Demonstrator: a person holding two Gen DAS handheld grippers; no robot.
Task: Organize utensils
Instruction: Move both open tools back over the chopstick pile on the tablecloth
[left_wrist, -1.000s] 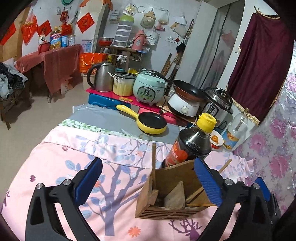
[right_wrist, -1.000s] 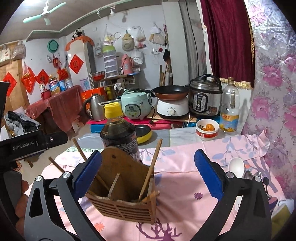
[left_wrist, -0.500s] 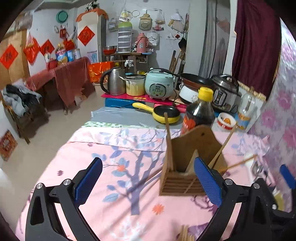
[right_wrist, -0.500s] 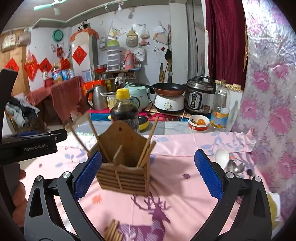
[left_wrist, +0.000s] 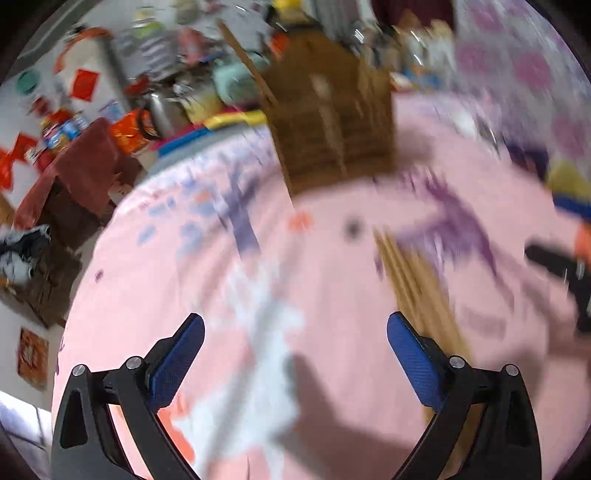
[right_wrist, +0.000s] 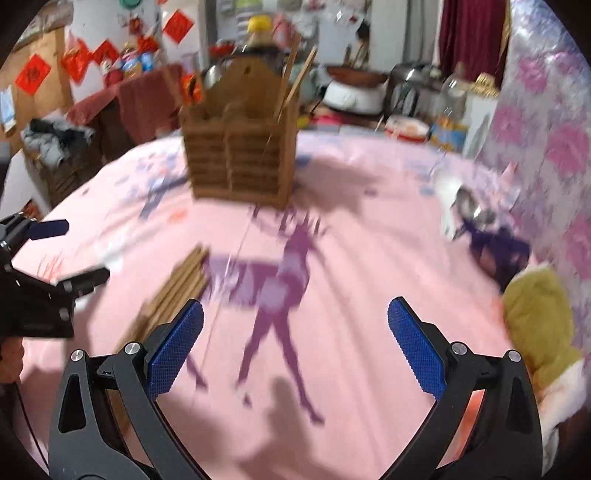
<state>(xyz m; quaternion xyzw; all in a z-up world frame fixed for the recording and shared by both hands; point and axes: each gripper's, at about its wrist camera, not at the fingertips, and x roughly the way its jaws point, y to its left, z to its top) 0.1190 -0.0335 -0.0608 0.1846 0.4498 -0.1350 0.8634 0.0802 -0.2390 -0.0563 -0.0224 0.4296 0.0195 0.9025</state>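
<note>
Lying on pink cloth (right_wrist: 369, 295), wooden chopsticks (right_wrist: 173, 291) near slatted holder (right_wrist: 240, 162); both hand-held grippers (left_wrist: 295, 354) (right_wrist: 295, 350) spread, empty.

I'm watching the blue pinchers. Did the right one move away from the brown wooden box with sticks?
Yes. The right gripper pulled back and tilted down: the brown slatted wooden utensil holder now sits far beyond its open jaws, and a bundle of wooden chopsticks shows.

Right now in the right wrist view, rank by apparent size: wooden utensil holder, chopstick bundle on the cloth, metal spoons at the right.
1. wooden utensil holder, clearly the largest.
2. chopstick bundle, long but thin, partly hidden behind the right tongs.
3. metal spoons, smallest, though motion blur smears their outline.
</note>
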